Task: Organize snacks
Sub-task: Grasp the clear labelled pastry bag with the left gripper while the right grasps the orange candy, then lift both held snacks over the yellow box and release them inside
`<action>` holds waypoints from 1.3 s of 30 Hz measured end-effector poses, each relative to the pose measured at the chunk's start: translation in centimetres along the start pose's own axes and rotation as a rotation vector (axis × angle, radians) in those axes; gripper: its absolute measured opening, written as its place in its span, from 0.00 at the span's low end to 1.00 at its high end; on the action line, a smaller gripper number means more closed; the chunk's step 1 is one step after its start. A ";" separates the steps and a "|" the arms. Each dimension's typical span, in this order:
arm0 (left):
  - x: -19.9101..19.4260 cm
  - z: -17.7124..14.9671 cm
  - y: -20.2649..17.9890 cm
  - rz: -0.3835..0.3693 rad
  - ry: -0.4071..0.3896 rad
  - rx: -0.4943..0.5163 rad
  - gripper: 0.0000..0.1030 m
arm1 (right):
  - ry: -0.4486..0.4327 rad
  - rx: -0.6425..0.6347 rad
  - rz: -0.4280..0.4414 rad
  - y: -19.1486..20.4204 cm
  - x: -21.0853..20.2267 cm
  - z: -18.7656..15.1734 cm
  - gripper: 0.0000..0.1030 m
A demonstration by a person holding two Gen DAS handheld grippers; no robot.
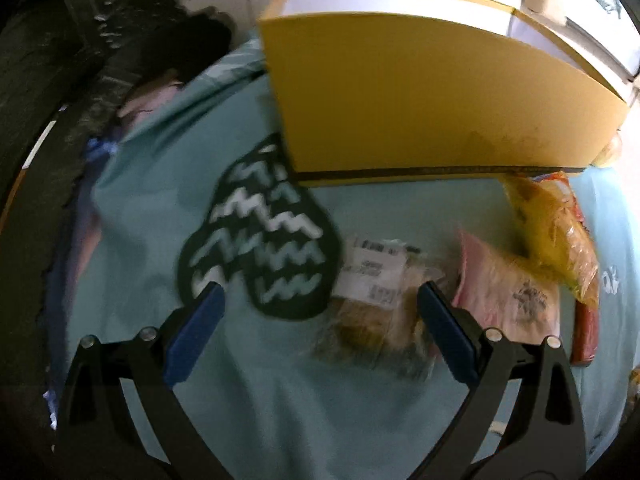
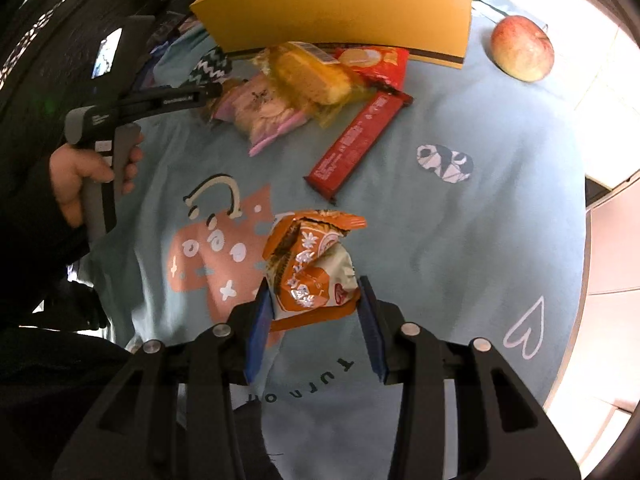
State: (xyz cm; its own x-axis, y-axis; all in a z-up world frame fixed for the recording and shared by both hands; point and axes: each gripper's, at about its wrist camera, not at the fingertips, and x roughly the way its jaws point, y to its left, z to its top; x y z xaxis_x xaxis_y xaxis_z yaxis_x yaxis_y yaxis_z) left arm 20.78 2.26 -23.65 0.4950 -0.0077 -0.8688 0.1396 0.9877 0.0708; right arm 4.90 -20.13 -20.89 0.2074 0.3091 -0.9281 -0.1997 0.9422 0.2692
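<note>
A yellow box (image 1: pixel 420 92) stands at the back of the teal cloth; it also shows in the right wrist view (image 2: pixel 344 12). My left gripper (image 1: pixel 320 312) is open above a clear labelled snack bag (image 1: pixel 376 300), beside a pink packet (image 1: pixel 508 292) and a yellow packet (image 1: pixel 556 232). My right gripper (image 2: pixel 314 308) is shut on an orange snack packet (image 2: pixel 312 264) and holds it over the cloth. In the right wrist view the pink packet (image 2: pixel 264 116), the yellow packet (image 2: pixel 312 76), a red bar (image 2: pixel 356 144) and a red biscuit pack (image 2: pixel 376 64) lie in front of the box.
An apple (image 2: pixel 522 48) sits right of the box. The teal cloth (image 2: pixel 460 240) has printed patches. A dark heap (image 1: pixel 80 60) lies along the left edge. The left gripper's handle and hand (image 2: pixel 96 160) show at the left.
</note>
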 end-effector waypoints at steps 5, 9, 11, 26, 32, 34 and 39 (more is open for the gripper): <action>0.9 -0.4 -2.1 -0.083 0.015 0.123 0.71 | 0.012 0.032 0.013 -0.5 0.3 0.5 0.41; 1.5 -0.9 -1.9 -0.089 0.022 0.128 0.54 | 0.012 0.014 0.027 0.6 0.8 1.0 0.41; 1.3 -1.2 -2.0 -0.084 0.014 0.152 0.54 | 0.003 0.002 0.033 0.8 0.8 1.3 0.41; 0.2 -3.3 -1.5 -0.064 0.031 0.122 0.54 | 0.109 -0.236 0.156 5.4 2.0 -0.1 0.71; -0.3 -4.8 -0.7 -0.061 0.042 0.099 0.54 | 0.115 0.024 0.161 1.2 1.5 -0.3 0.83; -0.2 -4.4 -0.6 -0.060 0.044 0.098 0.54 | 0.128 0.020 0.099 1.1 1.6 -0.8 0.83; 0.0 -4.1 -0.6 -0.055 0.041 0.097 0.55 | 0.115 -0.049 -0.121 2.3 2.6 -1.7 0.83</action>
State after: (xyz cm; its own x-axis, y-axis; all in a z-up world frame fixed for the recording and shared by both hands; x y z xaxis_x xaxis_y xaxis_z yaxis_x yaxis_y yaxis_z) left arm 17.22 2.34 -25.72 0.4490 -0.0526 -0.8920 0.2488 0.9662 0.0683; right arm 3.34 -17.43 -23.13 0.1225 0.1742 -0.9771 -0.2268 0.9633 0.1433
